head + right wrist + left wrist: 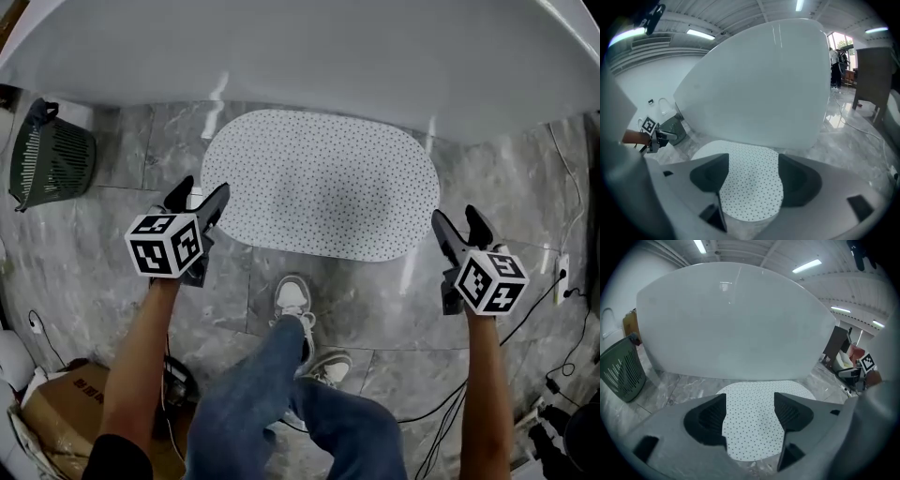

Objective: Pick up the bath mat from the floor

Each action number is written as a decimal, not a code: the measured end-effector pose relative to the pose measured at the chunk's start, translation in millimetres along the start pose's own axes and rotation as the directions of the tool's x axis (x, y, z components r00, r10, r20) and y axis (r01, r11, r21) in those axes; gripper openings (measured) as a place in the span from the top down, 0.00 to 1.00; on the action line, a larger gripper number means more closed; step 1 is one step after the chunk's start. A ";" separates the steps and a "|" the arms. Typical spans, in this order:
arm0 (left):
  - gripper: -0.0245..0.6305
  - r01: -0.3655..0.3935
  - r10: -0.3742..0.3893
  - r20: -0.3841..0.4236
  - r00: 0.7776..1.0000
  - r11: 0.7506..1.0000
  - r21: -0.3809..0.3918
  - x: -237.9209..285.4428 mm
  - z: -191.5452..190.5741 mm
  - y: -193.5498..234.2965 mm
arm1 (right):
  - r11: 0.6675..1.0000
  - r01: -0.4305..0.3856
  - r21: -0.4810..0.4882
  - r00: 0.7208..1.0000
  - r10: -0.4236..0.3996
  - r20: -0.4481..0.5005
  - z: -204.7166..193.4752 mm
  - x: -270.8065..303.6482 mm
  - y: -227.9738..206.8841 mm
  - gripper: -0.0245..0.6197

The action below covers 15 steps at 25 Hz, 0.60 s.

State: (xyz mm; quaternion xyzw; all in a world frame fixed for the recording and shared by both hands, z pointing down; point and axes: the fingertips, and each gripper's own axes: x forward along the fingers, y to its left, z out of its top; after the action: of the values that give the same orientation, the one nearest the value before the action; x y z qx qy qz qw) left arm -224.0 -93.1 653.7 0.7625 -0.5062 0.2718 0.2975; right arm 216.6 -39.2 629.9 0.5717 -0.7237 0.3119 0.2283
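A white bathtub [300, 56] rose just behind the bath mat [319, 183], with a green basket [52, 159] to its left. Only the head view showed the person's shoes [293, 298] and a cardboard box [70, 412]. The oval, white, dotted mat lay flat on the grey floor [112, 281]. The left tool [202, 187] and right tool [456, 216] hung released at its ends.

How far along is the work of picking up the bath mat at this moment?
Done: nothing is lifted yet. The bath mat lies flat on the floor beside the white tub. In hand: the left gripper and the right gripper hang near the mat's two ends, fingers apart, with nothing gripped. Left to do: close on the mat's edges and raise it.
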 end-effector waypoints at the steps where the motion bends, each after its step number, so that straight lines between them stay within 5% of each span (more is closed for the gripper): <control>1: 0.46 -0.001 0.001 -0.003 1.000 1.000 -0.001 7.7 -5.6 3.9 | 1.000 0.002 -0.003 1.000 -0.002 0.001 -3.8 7.6 -4.1 0.45; 15: 0.39 -0.009 0.009 -0.004 1.000 1.000 -0.009 102.8 -62.0 51.9 | 1.000 0.021 -0.008 1.000 -0.021 -0.013 -77.1 107.1 -48.7 0.41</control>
State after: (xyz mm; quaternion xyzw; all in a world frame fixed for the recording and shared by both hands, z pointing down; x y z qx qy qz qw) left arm -244.6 -126.8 778.5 0.7582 -0.5104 0.2724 0.3007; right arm 235.9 -65.0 766.9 0.5764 -0.7174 0.3102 0.2385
